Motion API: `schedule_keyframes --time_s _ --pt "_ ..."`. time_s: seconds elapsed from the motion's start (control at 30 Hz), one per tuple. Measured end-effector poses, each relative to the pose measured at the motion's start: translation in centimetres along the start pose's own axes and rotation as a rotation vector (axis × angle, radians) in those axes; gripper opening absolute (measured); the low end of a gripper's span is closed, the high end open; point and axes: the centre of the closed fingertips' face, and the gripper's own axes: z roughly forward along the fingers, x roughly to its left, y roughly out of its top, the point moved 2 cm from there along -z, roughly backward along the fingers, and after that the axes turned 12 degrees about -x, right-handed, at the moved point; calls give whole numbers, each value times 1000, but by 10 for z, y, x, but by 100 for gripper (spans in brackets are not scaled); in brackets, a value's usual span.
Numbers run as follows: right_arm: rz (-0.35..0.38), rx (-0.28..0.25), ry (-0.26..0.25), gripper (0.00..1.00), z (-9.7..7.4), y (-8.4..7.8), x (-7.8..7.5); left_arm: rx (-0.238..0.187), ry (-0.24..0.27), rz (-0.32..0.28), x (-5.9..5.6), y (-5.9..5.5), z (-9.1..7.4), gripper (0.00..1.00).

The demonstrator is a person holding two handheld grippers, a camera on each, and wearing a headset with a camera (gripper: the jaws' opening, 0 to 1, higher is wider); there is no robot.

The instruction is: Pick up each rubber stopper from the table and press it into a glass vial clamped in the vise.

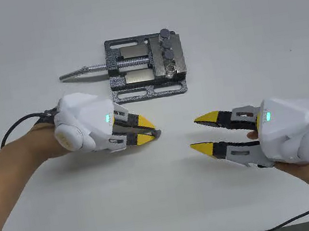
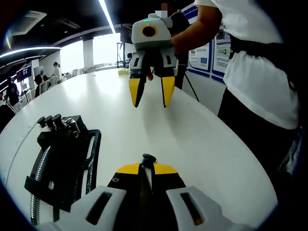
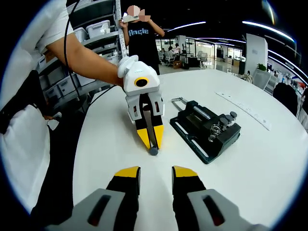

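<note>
**Item 1, stopper** (image 2: 148,158): small, dark rubber. It is pinched at the very tips of my left claw (image 1: 153,132), which is clenched on it. It sits low over the tabletop (image 1: 246,26), toward the near edge and left of middle. I cannot tell whether it touches the surface.

**Item 2, vials** (image 1: 163,44): a short row clamped in the vise. Three appear capped dark. The open vial (image 1: 171,70) at the near end of the row looks unfilled.

**Item 3, vise** (image 1: 147,76): dark metal, at mid-tabletop toward the far edge, with its handle (image 1: 81,72) pointing left.

**Item 4, right claw** (image 1: 195,134): released, jaws apart and holding nothing. It is by the near edge, right of middle, facing the left claw.

**Hazards, as I judge them:**
- The hold is at the tips only, so the stopper may twist or squirt out once I press.
- A slanted approach could skid it off the glass rim.
- The capped neighbours stand close, and my jaws could knock them.
</note>
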Motion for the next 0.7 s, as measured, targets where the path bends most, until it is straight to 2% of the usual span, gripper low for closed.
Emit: schedule_keyframes --time_s 0.27,0.53,0.7 --pt "-21 12 26 25 5 3 0 -39 43 -32 1 3 -3 3" --pt "-74 26 57 25 11 15 -2 -155 116 -110 7 21 -6 3" --pt "-124 33 70 25 12 27 -3 -201 141 -134 12 30 -9 3"
